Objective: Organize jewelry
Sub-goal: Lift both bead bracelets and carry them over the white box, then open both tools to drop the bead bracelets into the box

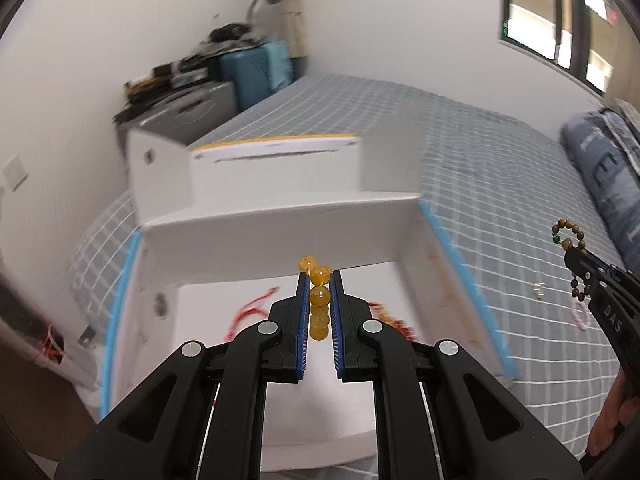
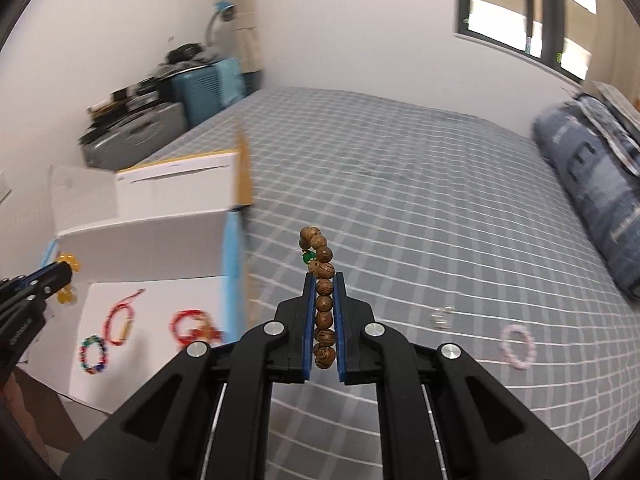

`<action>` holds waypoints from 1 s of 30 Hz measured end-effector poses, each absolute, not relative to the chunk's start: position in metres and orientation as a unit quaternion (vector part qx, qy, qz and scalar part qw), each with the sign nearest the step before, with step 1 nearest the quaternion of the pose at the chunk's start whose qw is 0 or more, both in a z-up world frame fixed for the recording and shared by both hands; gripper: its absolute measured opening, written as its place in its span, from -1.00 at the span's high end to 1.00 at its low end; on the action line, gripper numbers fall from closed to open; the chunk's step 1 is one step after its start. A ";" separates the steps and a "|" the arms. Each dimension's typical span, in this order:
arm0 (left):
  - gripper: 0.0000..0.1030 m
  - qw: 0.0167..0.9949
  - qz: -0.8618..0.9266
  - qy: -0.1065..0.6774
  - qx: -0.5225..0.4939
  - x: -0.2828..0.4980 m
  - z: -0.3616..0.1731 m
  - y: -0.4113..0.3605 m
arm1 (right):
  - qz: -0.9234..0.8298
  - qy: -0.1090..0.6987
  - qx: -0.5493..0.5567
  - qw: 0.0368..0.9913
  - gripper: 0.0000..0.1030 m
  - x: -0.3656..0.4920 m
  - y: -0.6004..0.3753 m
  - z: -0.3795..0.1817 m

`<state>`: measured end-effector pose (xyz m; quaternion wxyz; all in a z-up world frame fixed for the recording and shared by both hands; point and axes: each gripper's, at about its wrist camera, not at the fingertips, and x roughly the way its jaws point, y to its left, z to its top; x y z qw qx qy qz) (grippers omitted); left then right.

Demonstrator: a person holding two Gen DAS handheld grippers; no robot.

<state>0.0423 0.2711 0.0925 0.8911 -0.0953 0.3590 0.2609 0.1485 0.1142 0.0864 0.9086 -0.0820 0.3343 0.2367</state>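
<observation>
My left gripper (image 1: 319, 276) is shut on a yellow amber bead bracelet (image 1: 319, 308) and hangs above the open white cardboard box (image 1: 280, 240) on the bed. Red bracelets (image 1: 248, 312) lie on the box floor beneath it. My right gripper (image 2: 323, 276) is shut on a brown wooden bead bracelet (image 2: 324, 304) with one green bead (image 2: 307, 257), held over the checked bedspread to the right of the box (image 2: 140, 244). In the right wrist view the box floor holds a red cord bracelet (image 2: 120, 316), a red bead bracelet (image 2: 192, 328) and a multicoloured one (image 2: 93, 354).
On the grey checked bedspread (image 2: 400, 184) lie a pink bead bracelet (image 2: 518, 346) and a small silver ring (image 2: 440, 316). A folded blue quilt (image 2: 592, 184) lies at the right. A bedside unit with clutter and a blue case (image 2: 204, 88) stands at the back left.
</observation>
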 end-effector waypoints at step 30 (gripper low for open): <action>0.82 0.826 0.298 0.455 -0.150 0.025 0.017 0.372 | 0.314 0.415 -0.166 0.837 0.85 0.122 0.267 0.011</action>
